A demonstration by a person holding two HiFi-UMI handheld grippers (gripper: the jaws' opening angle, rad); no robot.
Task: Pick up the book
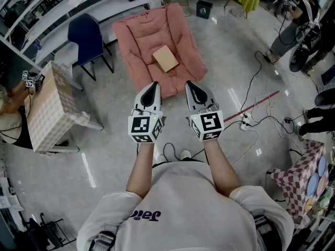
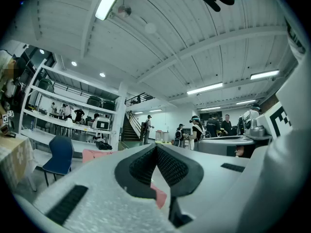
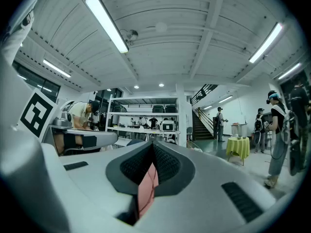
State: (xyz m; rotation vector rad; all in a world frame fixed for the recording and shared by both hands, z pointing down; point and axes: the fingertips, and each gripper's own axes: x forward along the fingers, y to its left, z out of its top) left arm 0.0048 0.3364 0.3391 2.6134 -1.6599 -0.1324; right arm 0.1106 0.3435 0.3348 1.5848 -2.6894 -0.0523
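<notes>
Tan-covered book [image 1: 166, 58]: lies flat and slightly askew near the middle of the pink cushion [image 1: 137, 33], closed, nothing on top of it. Not yet touched.

Hazards, as I judge them:
- Both my pairs of jaws are clenched with nothing between them. If I reach the cushion like this, I will only nudge the book across the padding, so they must part first.
- The book lies flush on soft quilting. A jaw sliding under its edge could sink in and pinch fabric with the cover, or catch the top cover alone and let the pages fan open.
- One gripper on one edge of a flat book invites sagging or slipping. A pinch at the spine, or a grip from both sides, looks safer.
- Cables [image 1: 260, 114] trail on the floor to the right of the cushion. A careless step towards it could snag a foot.

Pose:
- Left gripper [image 1: 154, 84]: held out ahead of my chest, pointing level, its tip over the cushion's near edge as the head view shows it. Well apart from the book.
- Right gripper [image 1: 190, 84]: just beside the left and parallel to it, also level, with its tip at the same near edge.
- Both forearms are extended straight forward. Both gripper views look out across the room, not down, with only a sliver of the cushion showing below the closed pads. My wrists will need to tip downward before any approach.
</notes>
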